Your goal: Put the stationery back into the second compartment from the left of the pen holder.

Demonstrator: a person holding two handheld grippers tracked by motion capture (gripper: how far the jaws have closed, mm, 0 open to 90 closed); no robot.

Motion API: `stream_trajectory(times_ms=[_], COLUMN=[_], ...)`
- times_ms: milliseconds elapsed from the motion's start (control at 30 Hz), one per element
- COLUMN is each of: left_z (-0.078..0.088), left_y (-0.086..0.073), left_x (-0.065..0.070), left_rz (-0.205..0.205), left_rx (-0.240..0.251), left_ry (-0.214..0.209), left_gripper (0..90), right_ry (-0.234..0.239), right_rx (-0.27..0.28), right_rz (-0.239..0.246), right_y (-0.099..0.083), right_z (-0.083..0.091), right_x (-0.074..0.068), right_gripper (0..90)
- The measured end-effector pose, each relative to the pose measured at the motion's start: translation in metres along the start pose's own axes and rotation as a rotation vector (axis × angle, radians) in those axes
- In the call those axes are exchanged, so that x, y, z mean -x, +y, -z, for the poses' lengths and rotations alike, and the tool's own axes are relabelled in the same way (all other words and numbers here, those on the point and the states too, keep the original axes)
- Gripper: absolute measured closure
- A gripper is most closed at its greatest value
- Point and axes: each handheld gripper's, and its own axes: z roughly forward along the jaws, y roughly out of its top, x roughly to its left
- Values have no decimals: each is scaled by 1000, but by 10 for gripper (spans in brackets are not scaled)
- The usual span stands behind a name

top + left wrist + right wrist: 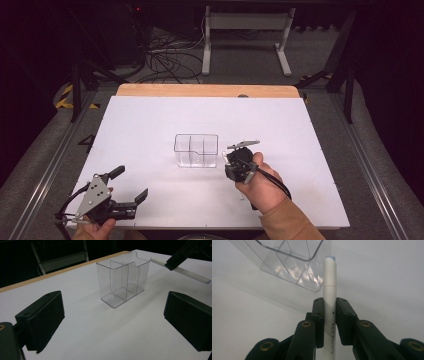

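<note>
Dim workshop floor with tangled cables and a white desk frame at twelve o'clock; below it, a wide white tabletop [150, 130] with a pale wooden strip [207, 90] along its far edge, left bare around the work so both hands get room.

Near the board's centre, a clear plastic organiser box with inner dividers [196, 150], standing upright and open-topped, seemingly ready to take something dropped in from above.

At seven o'clock from the box, well apart, the left gripper [131, 185] resting low in the person's hand, jaws spread wide and grasping nothing, aimed toward the box, probably waiting or ready to steady it.

At three o'clock from the box, just beside it, the right gripper [329, 312] clenched on a slim white marker pen with a pale blue tip [330, 285], printed barrel pinched mid-length between the pads, tip pointing past the box's near corner. Held by the middle most likely for balance and for tipping it into a compartment; not yet inside.
</note>
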Motion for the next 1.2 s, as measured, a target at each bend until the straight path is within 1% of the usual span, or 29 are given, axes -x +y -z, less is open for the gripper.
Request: stream_trajectory(times_ms=[67,100,133,167,200,267,300,367,433,467,500,567,633,700,800,867,1033,1133,1200], left_z=[0,0,0,0,0,0,0,0,0,0,0,0,0,0,0,0,-1,-1,0], left_y=[0,0,0,0,0,0,0,0,0,0,0,0,0,0,0,0,0,0,0], left_x=[0,0,0,0,0,0,0,0,0,0,0,-1,-1,0,0,0,-1,0,0], left_rz=[-1,-1,0,0,0,0,-1,-1,-1,0,-2,-3,0,0,-2,1,-6,1,1], left_rx=[0,-1,0,0,0,0,0,0,0,3,5,3,0,3,4,3,6,4,4], left_ry=[0,1,1,1,1,0,1,1,2,3,5,5,3,4,5,5,8,5,7], left_gripper=[38,38,38,38,38,38,38,38,38,38,38,38,38,38,38,38,38,38,38], right_ry=[3,16,16,18,24,33,37,53,67,77,77,90,110,114,148,174,189,203,209], right_rx=[28,57,57,75,99,126,147,177,221,256,256,295,317,349,385,412,474,515,542], right_rz=[3,13,13,14,33,41,59,64,79,94,94,110,116,133,148,146,171,180,198], right_y=[1,2,2,2,2,3,3,4,5,5,5,6,7,8,10,10,13,16,18], right_z=[4,9,9,11,13,17,18,22,26,29,29,32,34,36,38,41,46,48,49], right_x=[1,2,2,2,3,2,3,3,3,4,4,4,4,5,7,7,7,7,6], right_gripper=[780,780,780,780,780,780,780,780,780,780,780,780,780,780,780,780,780,780,780])
